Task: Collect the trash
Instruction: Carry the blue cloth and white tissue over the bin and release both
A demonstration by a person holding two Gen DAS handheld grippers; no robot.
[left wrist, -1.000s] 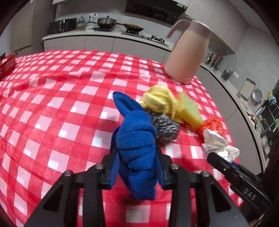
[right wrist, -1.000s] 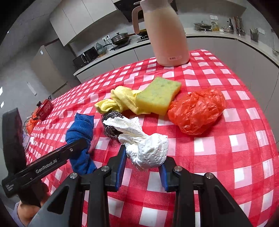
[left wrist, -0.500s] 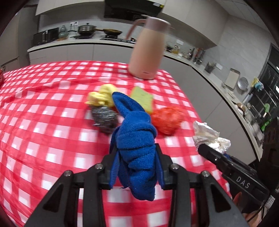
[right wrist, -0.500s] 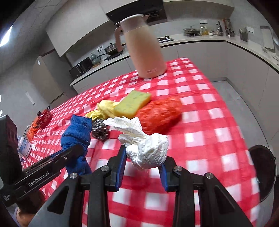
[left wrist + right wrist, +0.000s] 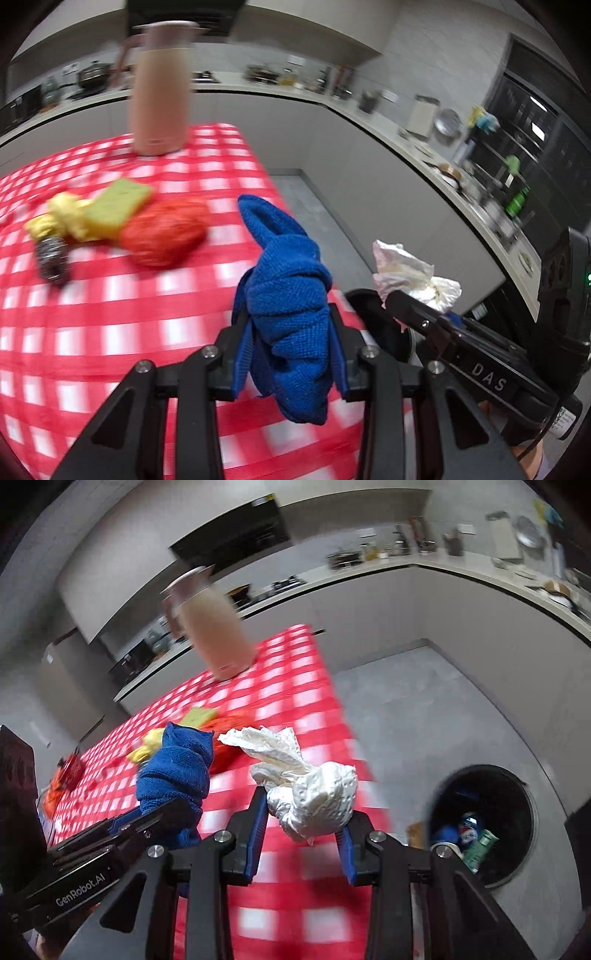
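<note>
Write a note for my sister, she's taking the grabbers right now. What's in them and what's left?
Left gripper: shut on the blue cloth.
Right gripper: shut on the crumpled white paper towel.
Both hang near the table's edge; the round black trash bin stands on the floor, some trash already inside.
Left on the checkered tablecloth: orange plastic bag, sponge, yellow cloth, steel scrubber.

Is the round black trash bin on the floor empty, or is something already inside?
Not empty. The right wrist view looks into the open trash bin, and several colourful scraps lie at its bottom; what they are cannot be told.
</note>
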